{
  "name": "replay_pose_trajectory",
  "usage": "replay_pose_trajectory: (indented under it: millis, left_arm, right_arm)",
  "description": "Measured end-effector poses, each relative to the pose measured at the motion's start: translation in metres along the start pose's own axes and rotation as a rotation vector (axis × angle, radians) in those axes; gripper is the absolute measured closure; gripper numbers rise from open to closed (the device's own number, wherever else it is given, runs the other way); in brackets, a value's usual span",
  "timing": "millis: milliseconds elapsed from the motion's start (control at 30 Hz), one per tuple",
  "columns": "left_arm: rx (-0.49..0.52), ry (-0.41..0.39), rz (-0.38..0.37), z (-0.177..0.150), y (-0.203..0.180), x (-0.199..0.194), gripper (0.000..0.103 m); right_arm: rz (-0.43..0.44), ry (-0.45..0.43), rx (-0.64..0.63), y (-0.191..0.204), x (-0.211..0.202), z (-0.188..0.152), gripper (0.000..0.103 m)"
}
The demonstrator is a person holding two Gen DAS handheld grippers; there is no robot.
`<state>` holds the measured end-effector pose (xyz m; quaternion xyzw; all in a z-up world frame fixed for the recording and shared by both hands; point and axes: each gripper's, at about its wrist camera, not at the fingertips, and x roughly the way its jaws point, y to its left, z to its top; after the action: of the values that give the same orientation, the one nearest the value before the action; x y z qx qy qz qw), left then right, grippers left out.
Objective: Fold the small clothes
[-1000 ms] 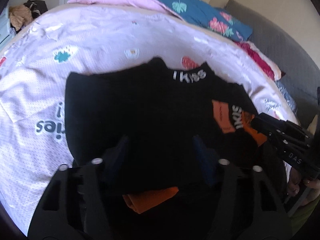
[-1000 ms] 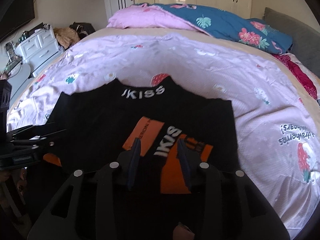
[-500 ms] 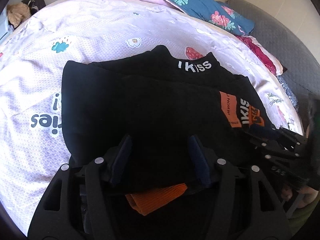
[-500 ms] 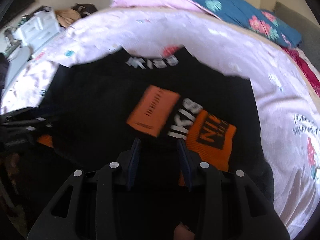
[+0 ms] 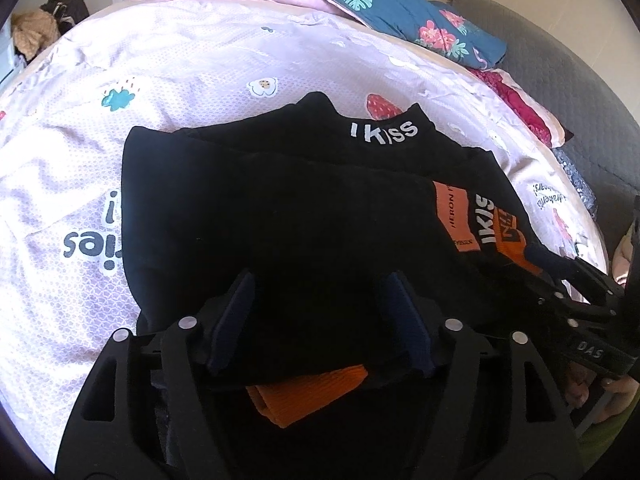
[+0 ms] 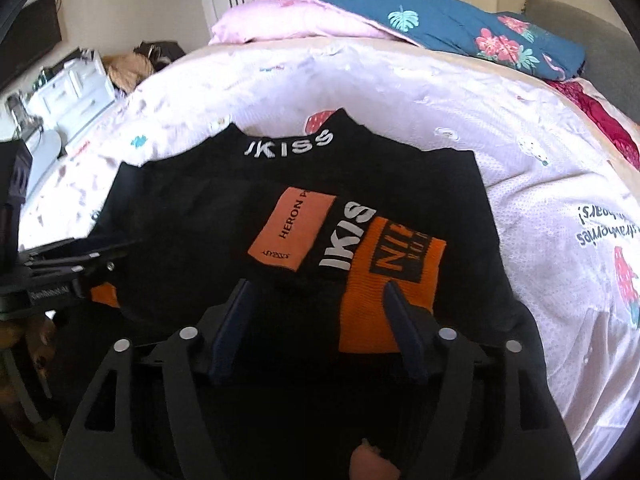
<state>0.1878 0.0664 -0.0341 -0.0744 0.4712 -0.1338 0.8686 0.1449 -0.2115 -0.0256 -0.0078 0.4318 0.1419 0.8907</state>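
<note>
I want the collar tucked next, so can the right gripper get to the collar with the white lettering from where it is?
Probably yes. The right gripper, jaws opening with nothing pinched, sits over the near hem. The collar lies uncovered on the black top's far edge, with only flat fabric and the orange patch between.

The bed is covered by a pale pink sheet printed with strawberries, clouds and dark lettering. A black garment with white lettering and orange patches lies folded on the sheet, near its close edge. At the far end a pink pillow rests beside a blue flowered quilt, with a red flowered cloth next to it.
</note>
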Motion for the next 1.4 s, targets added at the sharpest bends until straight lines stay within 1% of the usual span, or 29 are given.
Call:
replay_pose_trajectory:
  millis: [67,100,167,333,367,433,567,600,767,967,1267,1400]
  left_arm:
    - [0.003,0.0,0.002,0.0,-0.001,0.0,0.04]
    - [0.003,-0.001,0.001,0.0,-0.002,0.0,0.039]
    - [0.002,-0.002,0.001,0.001,-0.002,0.0,0.034]
    - [0.012,-0.02,0.016,0.002,-0.004,-0.005,0.023]
    - [0.01,-0.024,0.016,0.003,-0.004,-0.006,0.022]
    - [0.01,-0.035,0.026,0.004,-0.004,-0.01,0.017]
    - [0.015,-0.039,0.036,0.005,-0.005,-0.012,0.012]
    - [0.015,-0.041,0.037,0.005,-0.005,-0.012,0.009]
    - [0.017,-0.058,0.068,0.007,-0.007,-0.017,0.009]
    - [0.011,-0.074,0.058,0.009,-0.007,-0.028,0.009]
    - [0.007,-0.153,0.04,0.014,-0.012,-0.059,0.009]
    - [0.017,-0.192,0.048,0.014,-0.017,-0.076,0.009]
  right_arm:
    - [0.007,-0.015,0.015,-0.002,-0.004,0.0,0.024]
    - [0.008,-0.02,0.018,-0.002,-0.006,0.0,0.022]
    - [0.01,-0.034,0.025,-0.003,-0.009,0.0,0.012]
    - [0.005,-0.056,0.055,-0.009,-0.013,0.001,0.006]
    - [0.002,-0.061,0.065,-0.011,-0.013,0.002,0.006]
    - [0.003,-0.071,0.082,-0.015,-0.016,0.002,0.005]
    - [0.007,-0.084,0.105,-0.02,-0.02,0.002,0.004]
    - [0.005,-0.087,0.107,-0.021,-0.021,0.002,0.004]
    - [0.004,-0.11,0.111,-0.021,-0.029,0.004,0.004]
    - [-0.006,-0.154,0.096,-0.016,-0.043,0.006,0.004]
    - [0.007,-0.213,0.094,-0.013,-0.07,0.009,0.004]
    - [0.02,-0.233,0.09,-0.012,-0.083,0.008,0.004]
